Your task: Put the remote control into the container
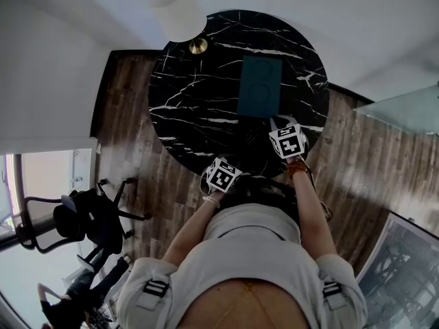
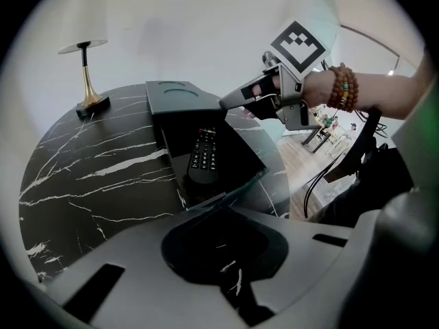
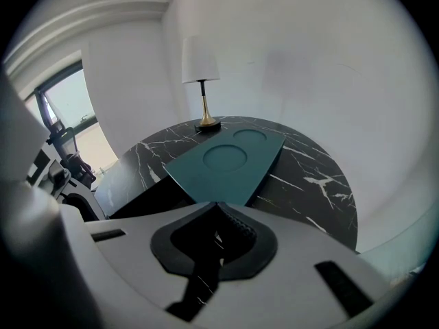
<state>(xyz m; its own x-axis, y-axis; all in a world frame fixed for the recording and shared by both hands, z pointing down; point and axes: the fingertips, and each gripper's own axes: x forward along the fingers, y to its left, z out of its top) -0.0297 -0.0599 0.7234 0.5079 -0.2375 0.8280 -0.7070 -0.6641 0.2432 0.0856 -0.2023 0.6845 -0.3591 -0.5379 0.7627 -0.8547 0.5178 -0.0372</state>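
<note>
Between the jaws of the left gripper (image 2: 223, 214): nothing. They are fully together and empty, poised just short of the near rim of the container (image 2: 241, 157).

Right gripper (image 3: 217, 208): jaws pinched on the near corner of the teal lid (image 3: 226, 160), holding it raised so the box is open beneath. The lid's two round recesses face up. Whether its far edge is hinged, I cannot tell.

Remote control (image 2: 204, 155): lying flat inside the open container, buttons up, long axis running near to far. The dark floor is bare to its right. The container sits on the round black marble table (image 2: 89, 170), with the lamp (image 2: 86, 67) at the far left.

Judgement: the remote is already in, so the step in hand looks like lowering the lid.

To do it well:
- Bring the lid down slowly.
- Hold the pinch until the near edge meets the rim.
- Check that the corners line up with the walls before letting go.
- Leave the left gripper out of the gap, or use it to steady the near wall if the box slides.

Risk: a corner-only grip may let the lid twist and land askew on the remote.
</note>
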